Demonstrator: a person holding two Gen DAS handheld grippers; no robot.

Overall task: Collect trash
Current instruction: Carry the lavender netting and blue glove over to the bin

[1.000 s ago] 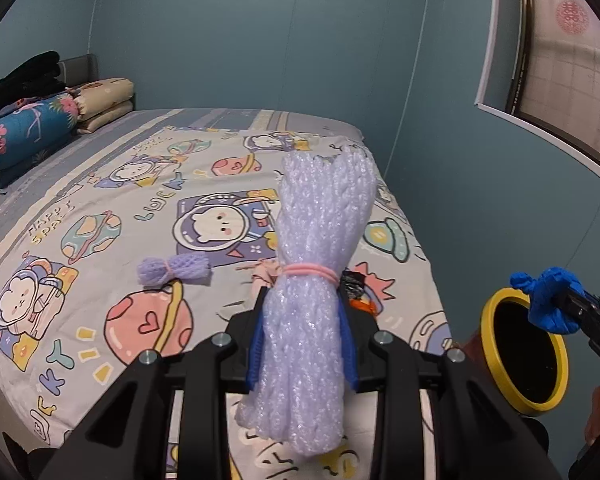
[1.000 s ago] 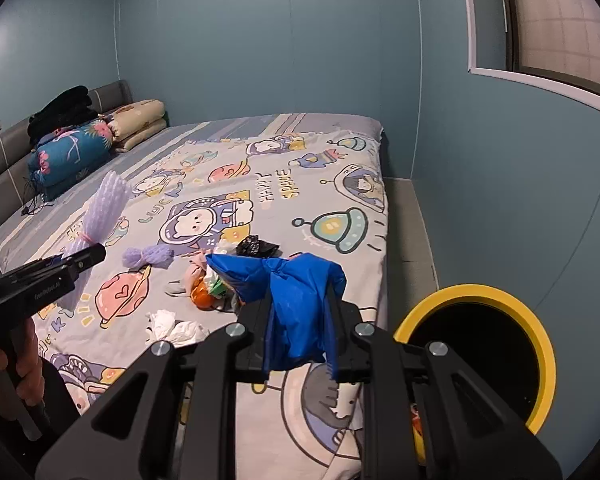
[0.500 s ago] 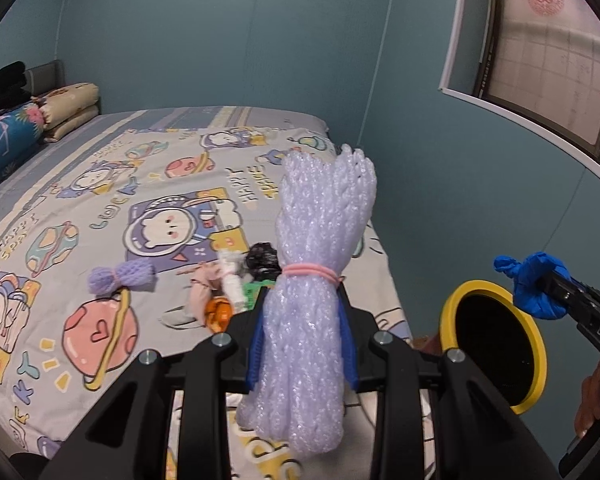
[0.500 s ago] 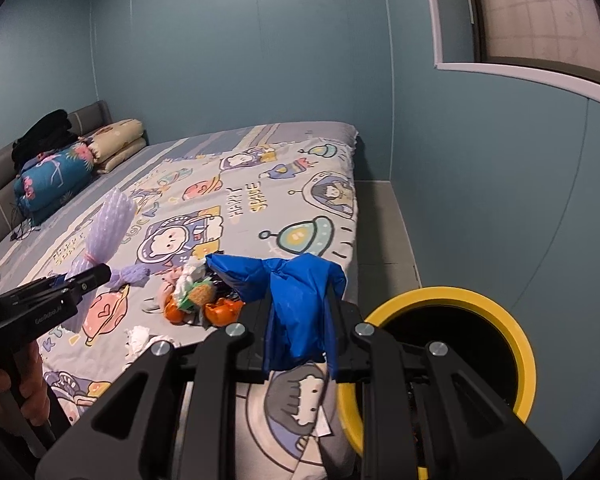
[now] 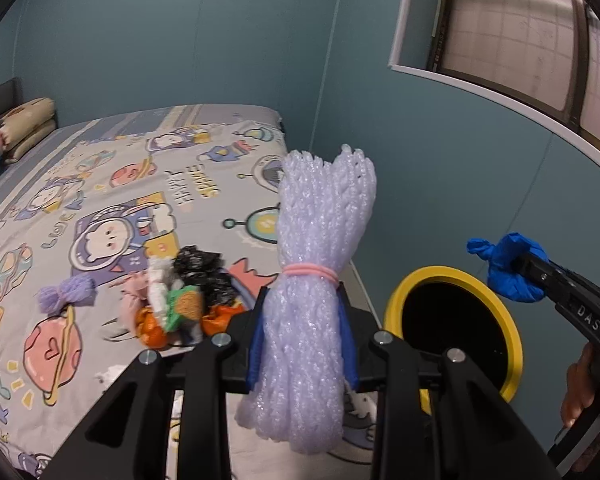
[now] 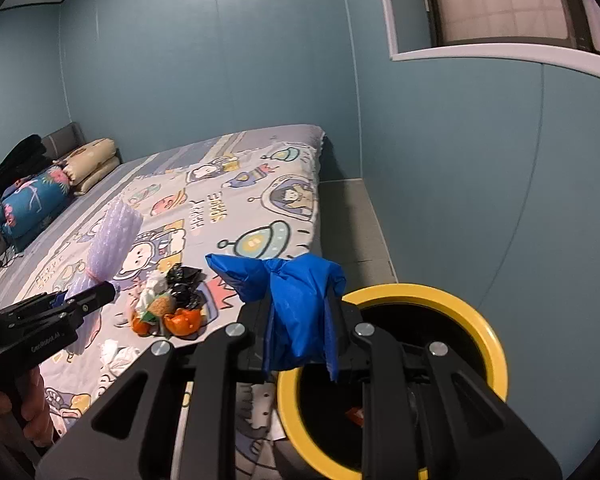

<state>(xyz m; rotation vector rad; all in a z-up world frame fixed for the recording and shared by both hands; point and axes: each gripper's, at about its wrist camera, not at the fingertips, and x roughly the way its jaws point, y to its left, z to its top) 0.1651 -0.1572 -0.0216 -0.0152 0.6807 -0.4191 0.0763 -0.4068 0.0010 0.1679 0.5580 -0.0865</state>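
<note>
Swinging rightward since a second ago, both grippers now face the yellow-rimmed bin [image 6: 388, 384], which has grown larger in each view while the pillows have slid toward the left edge. The left gripper [image 5: 302, 344] keeps its jaws narrowed on the upright bundle of pale foam netting [image 5: 316, 280], tied by a pink band; the bin's mouth lies just right of its fingers. The right gripper [image 6: 300, 332] stays pinched on the crumpled blue bag [image 6: 296, 304], which hangs directly over the near rim of the bin. Left of both tools, on the cartoon bedspread [image 5: 100, 200], sits the remaining pile of peel and wrappers [image 6: 168, 308].
</note>
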